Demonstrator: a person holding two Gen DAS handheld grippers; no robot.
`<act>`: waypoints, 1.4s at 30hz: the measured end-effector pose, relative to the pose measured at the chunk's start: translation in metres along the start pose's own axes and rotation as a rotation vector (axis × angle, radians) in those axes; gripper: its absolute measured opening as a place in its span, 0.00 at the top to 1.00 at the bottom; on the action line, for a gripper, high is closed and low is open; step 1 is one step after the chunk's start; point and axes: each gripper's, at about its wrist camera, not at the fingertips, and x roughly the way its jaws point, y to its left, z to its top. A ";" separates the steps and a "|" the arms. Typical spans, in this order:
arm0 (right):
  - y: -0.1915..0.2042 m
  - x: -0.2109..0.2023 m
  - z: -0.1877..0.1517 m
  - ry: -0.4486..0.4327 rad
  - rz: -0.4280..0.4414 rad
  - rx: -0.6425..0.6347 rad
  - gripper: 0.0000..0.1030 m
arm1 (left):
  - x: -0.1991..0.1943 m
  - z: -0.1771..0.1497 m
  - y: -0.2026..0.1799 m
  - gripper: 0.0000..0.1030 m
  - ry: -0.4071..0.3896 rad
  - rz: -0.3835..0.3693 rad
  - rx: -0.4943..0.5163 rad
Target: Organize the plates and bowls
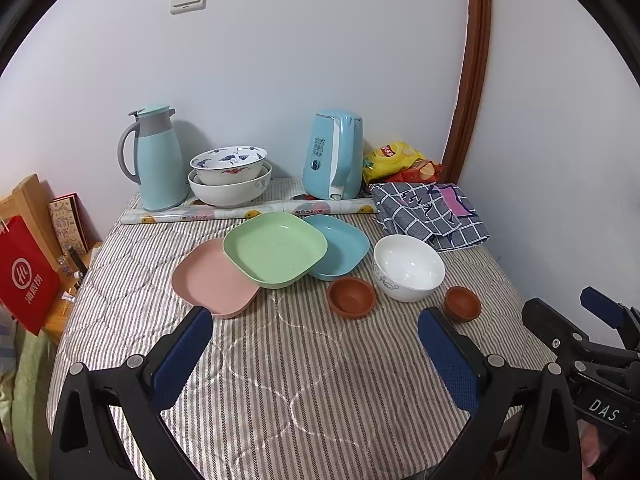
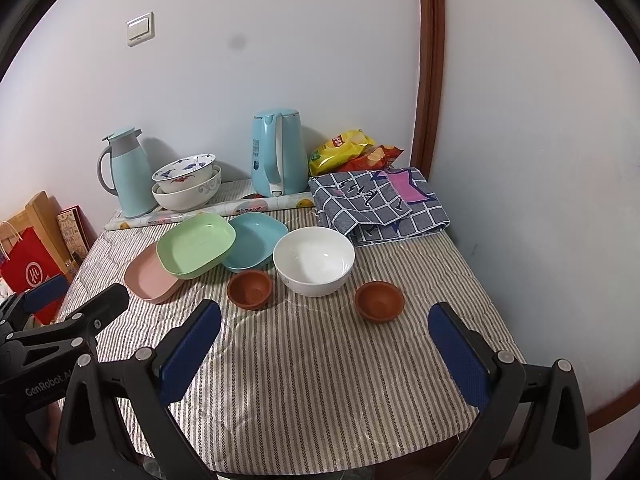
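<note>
Three square plates overlap mid-table: a green plate (image 1: pixel 276 250) (image 2: pixel 195 245) rests on a pink plate (image 1: pixel 212 280) (image 2: pixel 146 278) and a blue plate (image 1: pixel 340 246) (image 2: pixel 256 246). To their right stands a white bowl (image 1: pixel 408 267) (image 2: pixel 314 266). Two small brown bowls sit in front, one (image 1: pixel 351 297) (image 2: pixel 250 289) left of the white bowl and one (image 1: pixel 462 303) (image 2: pixel 379 301) right of it. My left gripper (image 1: pixel 316 344) is open and empty near the front edge. My right gripper (image 2: pixel 326 336) is open and empty beside it, short of the brown bowls.
At the back stand a teal thermos jug (image 1: pixel 158 158), two stacked patterned bowls (image 1: pixel 230 176), a rolled sheet (image 1: pixel 248 212), a blue kettle (image 1: pixel 334 156), snack bags (image 1: pixel 394 160) and a folded checked cloth (image 1: pixel 432 212). A red bag (image 1: pixel 24 276) sits off the left edge.
</note>
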 end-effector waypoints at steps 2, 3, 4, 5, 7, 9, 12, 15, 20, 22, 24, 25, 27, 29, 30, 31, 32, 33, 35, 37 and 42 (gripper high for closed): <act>0.000 0.000 0.001 0.001 0.002 0.000 0.01 | 0.001 0.001 0.000 0.00 0.004 0.001 -0.001; 0.000 0.000 0.002 0.001 0.004 0.001 0.01 | 0.002 0.002 0.000 0.00 0.006 -0.001 -0.001; -0.001 0.000 0.002 0.000 0.007 0.002 0.01 | 0.003 0.003 0.000 0.00 0.006 0.001 -0.001; -0.001 0.000 0.004 -0.002 0.011 0.003 0.01 | 0.003 0.004 0.000 0.00 0.006 0.005 -0.001; -0.002 0.001 0.006 -0.003 0.010 0.004 0.01 | 0.006 0.007 0.000 0.00 0.009 0.004 -0.001; -0.002 0.002 0.009 -0.007 0.011 0.007 0.01 | 0.009 0.010 0.000 0.00 0.012 0.008 0.001; -0.004 0.006 0.014 -0.011 0.018 0.020 0.01 | 0.015 0.015 0.000 0.00 0.019 0.012 0.000; -0.004 0.012 0.020 -0.017 0.033 0.024 0.01 | 0.023 0.020 0.002 0.00 0.026 0.013 -0.001; -0.005 0.030 0.031 0.001 0.064 0.042 0.01 | 0.041 0.029 0.011 0.00 0.049 0.017 -0.002; -0.004 0.038 0.037 0.010 0.076 0.053 0.01 | 0.048 0.032 0.015 0.00 0.062 0.020 -0.003; -0.003 0.047 0.042 0.013 0.091 0.056 0.01 | 0.057 0.036 0.021 0.00 0.073 0.030 -0.004; -0.002 0.052 0.045 0.015 0.095 0.059 0.01 | 0.061 0.037 0.023 0.00 0.076 0.035 -0.003; 0.001 0.061 0.050 0.012 0.109 0.058 0.01 | 0.070 0.041 0.030 0.00 0.080 0.048 -0.006; 0.006 0.071 0.055 0.015 0.121 0.048 0.02 | 0.079 0.045 0.037 0.00 0.089 0.053 -0.013; 0.009 0.077 0.057 0.021 0.123 0.039 0.04 | 0.085 0.047 0.041 0.01 0.095 0.057 -0.018; 0.013 0.084 0.060 0.027 0.126 0.031 0.05 | 0.090 0.048 0.045 0.01 0.097 0.061 -0.023; 0.017 0.091 0.062 0.034 0.129 0.021 0.06 | 0.094 0.049 0.048 0.01 0.098 0.063 -0.026; 0.022 0.098 0.064 0.041 0.131 0.010 0.08 | 0.100 0.051 0.052 0.01 0.104 0.066 -0.030; 0.030 0.110 0.068 0.053 0.139 -0.008 0.12 | 0.111 0.054 0.059 0.02 0.114 0.069 -0.042; 0.039 0.124 0.071 0.066 0.160 -0.027 0.16 | 0.122 0.057 0.066 0.03 0.126 0.073 -0.052; 0.059 0.155 0.079 0.086 0.199 -0.066 0.27 | 0.153 0.062 0.085 0.07 0.154 0.094 -0.071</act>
